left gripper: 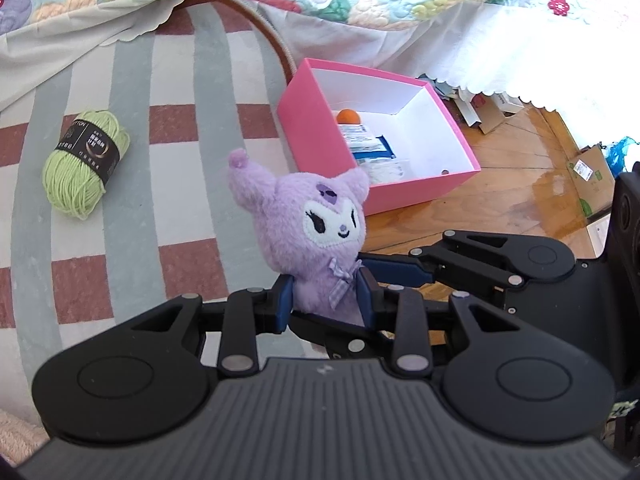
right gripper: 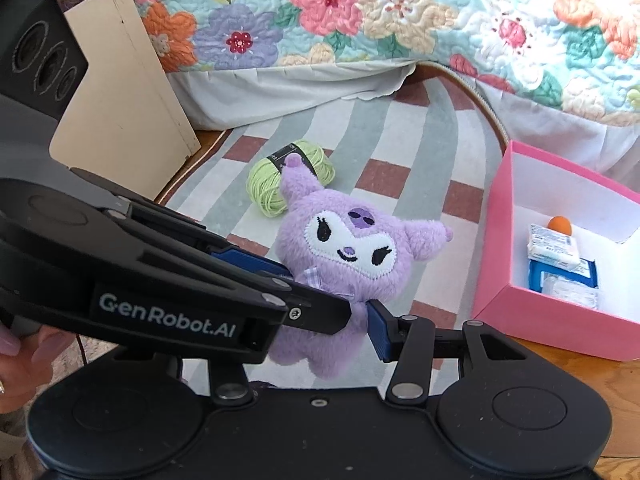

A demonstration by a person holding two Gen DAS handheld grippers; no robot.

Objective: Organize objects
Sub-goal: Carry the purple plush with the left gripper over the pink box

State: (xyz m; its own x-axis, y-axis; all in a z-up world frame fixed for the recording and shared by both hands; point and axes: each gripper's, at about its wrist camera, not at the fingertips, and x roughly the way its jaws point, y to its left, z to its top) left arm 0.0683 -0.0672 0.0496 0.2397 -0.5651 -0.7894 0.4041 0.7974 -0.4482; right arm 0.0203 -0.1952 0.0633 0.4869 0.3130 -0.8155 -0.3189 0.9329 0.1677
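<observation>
**Purple plush clamped by both hand-held grippers above the rug**

Purple plush toy (left gripper: 316, 236) held upright at centre frame in both views, clear of the striped rug (left gripper: 168, 184) below; stitched white face, one ear up toward the upper left in the left wrist view, small checked bow at the neck. Gripped at the body by the left hand-held gripper (left gripper: 326, 300), blue pads pressed into the fur on either side; gripped also by the right hand-held gripper (right gripper: 362, 320), closed on the lower body, its right blue pad visible against the fur, the other hidden behind the left gripper crossing in from the left of the right wrist view.

Beyond the toy, a green yarn ball (left gripper: 86, 162) with a dark paper band, lying on the rug at middle left of the left wrist view, well apart from the plush. To the right, an open pink box (left gripper: 384, 196) sitting at the rug's edge on the wooden floor (left gripper: 520, 184); inside it an orange ball (left gripper: 348, 117) in a corner and white and blue packets (left gripper: 368, 144) beside it. Across the top of both frames, a floral quilt (right gripper: 360, 12) hanging over a bed; a cream board (right gripper: 124, 92) leaning at upper left of the right wrist view; fingertips (right gripper: 24, 350) at lower left edge.
</observation>
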